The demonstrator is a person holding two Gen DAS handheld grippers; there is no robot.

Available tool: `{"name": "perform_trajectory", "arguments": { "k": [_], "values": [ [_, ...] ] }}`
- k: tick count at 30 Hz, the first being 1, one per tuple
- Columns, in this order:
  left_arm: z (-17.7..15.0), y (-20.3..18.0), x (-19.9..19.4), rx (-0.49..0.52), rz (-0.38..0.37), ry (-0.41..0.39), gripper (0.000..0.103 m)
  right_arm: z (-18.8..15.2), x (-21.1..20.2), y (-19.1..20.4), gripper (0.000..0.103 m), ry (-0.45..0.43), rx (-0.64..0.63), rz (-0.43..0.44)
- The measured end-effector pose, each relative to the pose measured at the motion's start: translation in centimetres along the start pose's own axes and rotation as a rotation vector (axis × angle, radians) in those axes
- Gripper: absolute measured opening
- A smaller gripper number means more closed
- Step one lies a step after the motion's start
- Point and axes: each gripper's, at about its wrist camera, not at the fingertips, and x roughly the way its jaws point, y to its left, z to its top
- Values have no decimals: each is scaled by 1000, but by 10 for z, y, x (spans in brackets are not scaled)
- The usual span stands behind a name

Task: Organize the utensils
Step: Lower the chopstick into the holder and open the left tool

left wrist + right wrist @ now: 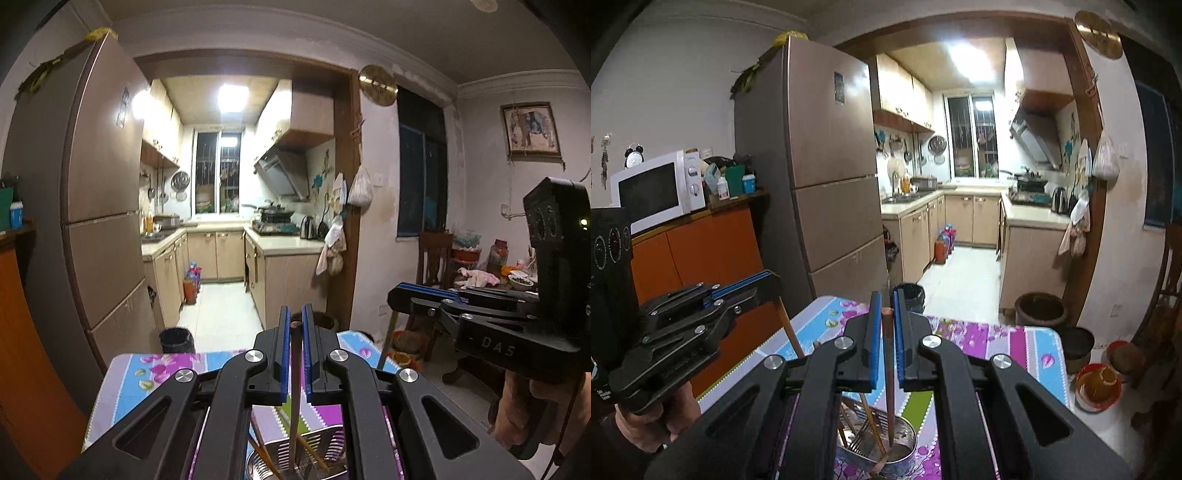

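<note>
I look into a lit kitchen through a wide doorway, with a tall fridge [99,184] on the left of it, and below me is a tabletop [155,369] covered with a flowered cloth in purple and blue. The jaws of the left gripper [295,314] stand close together and pinch a brown chopstick [294,387] between the blue pads. This stick hangs almost upright, and its lower end goes down into the metal holder [317,443] that stands on the tabletop just under the jaws. The jaws of the right gripper [885,299] are also narrow and grip a second chopstick [889,369] in the same way, upright, with its tip inside the same holder. Some other chopsticks [871,424] already lean slanted in the holder. From each camera I see the other gripper to the side, at nearly the same height, held by a bare hand [646,424]. Farther out, a white microwave [653,192] sits on an orange cabinet beside the fridge, and a dark bin [176,339] stands on the floor behind the tabletop edge.
</note>
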Motion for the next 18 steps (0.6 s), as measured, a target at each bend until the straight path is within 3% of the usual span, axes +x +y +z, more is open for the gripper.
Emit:
{"name": "perform_trajectory", "arguments": {
  "k": [14, 18],
  "values": [
    [-19, 31, 41, -50, 44, 108, 8, -25, 48, -7, 7, 154, 21, 13],
    [-19, 35, 43, -62, 61, 107, 8, -26, 48, -9, 21, 143, 23, -5]
  ]
}}
